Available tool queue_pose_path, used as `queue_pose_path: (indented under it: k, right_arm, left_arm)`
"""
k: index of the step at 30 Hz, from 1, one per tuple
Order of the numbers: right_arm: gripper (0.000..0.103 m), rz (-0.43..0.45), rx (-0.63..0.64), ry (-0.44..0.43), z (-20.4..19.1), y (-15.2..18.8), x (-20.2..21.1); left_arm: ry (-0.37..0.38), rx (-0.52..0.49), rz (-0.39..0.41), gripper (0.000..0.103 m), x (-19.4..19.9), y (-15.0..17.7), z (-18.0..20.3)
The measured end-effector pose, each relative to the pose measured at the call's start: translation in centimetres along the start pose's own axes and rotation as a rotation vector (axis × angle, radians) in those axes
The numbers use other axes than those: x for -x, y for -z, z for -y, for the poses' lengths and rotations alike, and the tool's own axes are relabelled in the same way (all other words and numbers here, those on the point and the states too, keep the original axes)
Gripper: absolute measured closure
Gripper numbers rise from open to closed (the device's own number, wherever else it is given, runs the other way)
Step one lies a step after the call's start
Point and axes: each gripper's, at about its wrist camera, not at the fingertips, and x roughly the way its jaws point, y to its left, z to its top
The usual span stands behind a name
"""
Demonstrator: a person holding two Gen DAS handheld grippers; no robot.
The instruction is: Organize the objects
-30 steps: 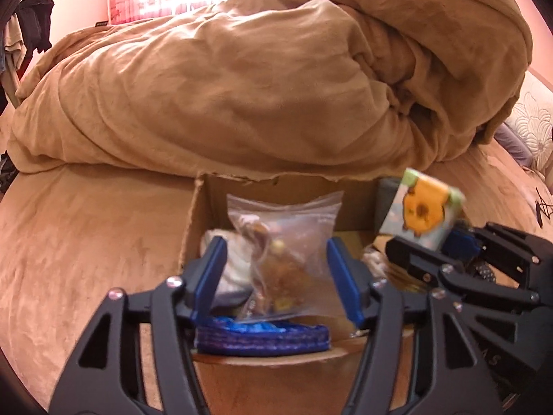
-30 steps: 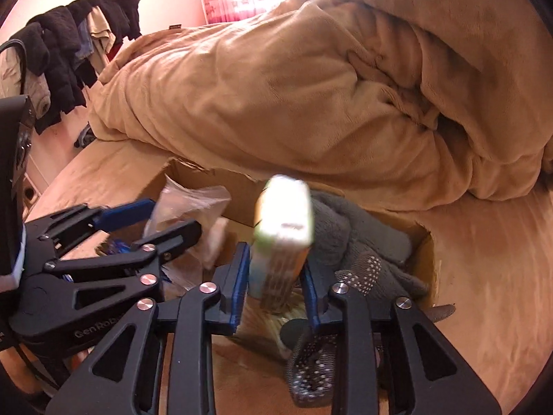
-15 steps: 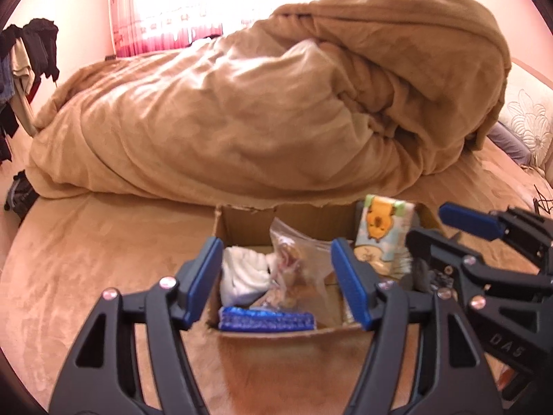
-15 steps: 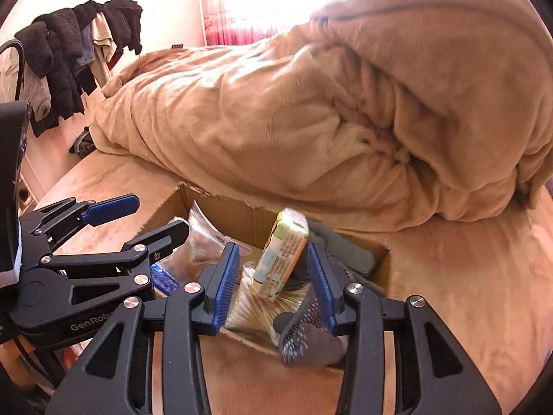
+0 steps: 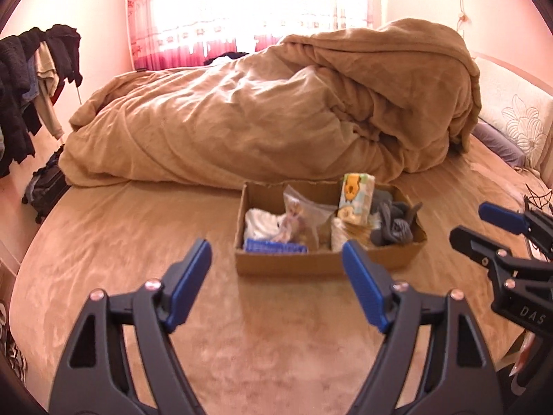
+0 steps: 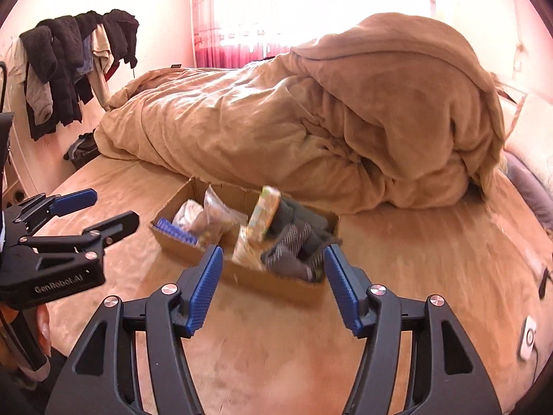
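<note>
A shallow cardboard box [image 5: 297, 264] [image 6: 249, 276] lies on the tan bed. It holds a clear zip bag [image 5: 304, 218] [image 6: 214, 218], a white cloth [image 5: 259, 224], a blue strip [image 5: 274, 246] [image 6: 174, 231], a cartoon tissue pack [image 5: 356, 197] [image 6: 264, 214] standing upright, and grey gloves [image 5: 394, 221] [image 6: 293, 242]. My left gripper [image 5: 276, 276] [image 6: 107, 207] hangs well short of the box, its jaws opening with nothing between them. My right gripper [image 6: 271, 276] [image 5: 480, 223] is also drawn back from the box, its jaws opening and empty.
A big rumpled tan duvet [image 5: 276, 110] [image 6: 311, 121] fills the bed behind the box. Dark clothes [image 5: 31, 69] [image 6: 69, 58] hang at the left wall, a dark bag [image 5: 45, 186] on the floor below. A pillow [image 5: 497, 138] and cables [image 5: 535, 197] lie right. A white device [image 6: 527, 342] rests near the bed's right edge.
Both grippers let go, the left of the zip bag and the right of the tissue pack, then drew back and up from the box with jaws widening. Both items now sit in the box.
</note>
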Motion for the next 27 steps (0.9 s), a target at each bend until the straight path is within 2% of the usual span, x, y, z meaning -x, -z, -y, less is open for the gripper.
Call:
queue_pose_path:
  k: [6, 10, 12, 18, 21, 27]
  right_arm:
    - [0.039, -0.01, -0.043, 0.006, -0.2, 3.5, 0.4]
    - [0.039, -0.035, -0.061, 0.009, -0.8, 7.0, -0.5]
    - [0.039, -0.048, -0.073, 0.011, -0.8, 8.8, -1.1]
    - [0.039, -0.064, -0.122, 0.016, -0.1, 11.0, -2.1]
    - [0.039, -0.057, -0.112, 0.028, -0.3, 10.9, -2.1]
    - [0.039, -0.041, -0.092, 0.035, -0.7, 11.0, -1.9]
  left_arm:
    - [-0.02, -0.009, -0.03, 0.023, 0.3, 3.9, 1.2]
    - [-0.09, 0.018, -0.061, 0.023, -1.1, 6.8, 1.5]
    - [-0.044, 0.051, -0.096, 0.023, -2.1, 8.1, 1.1]
    - [0.013, 0.106, -0.103, 0.023, -3.1, 10.8, 0.6]
    - [0.033, 0.108, -0.08, 0.001, -2.6, 10.9, 0.9]
    - [0.002, 0.094, -0.05, 0.001, -1.9, 10.7, 1.3]
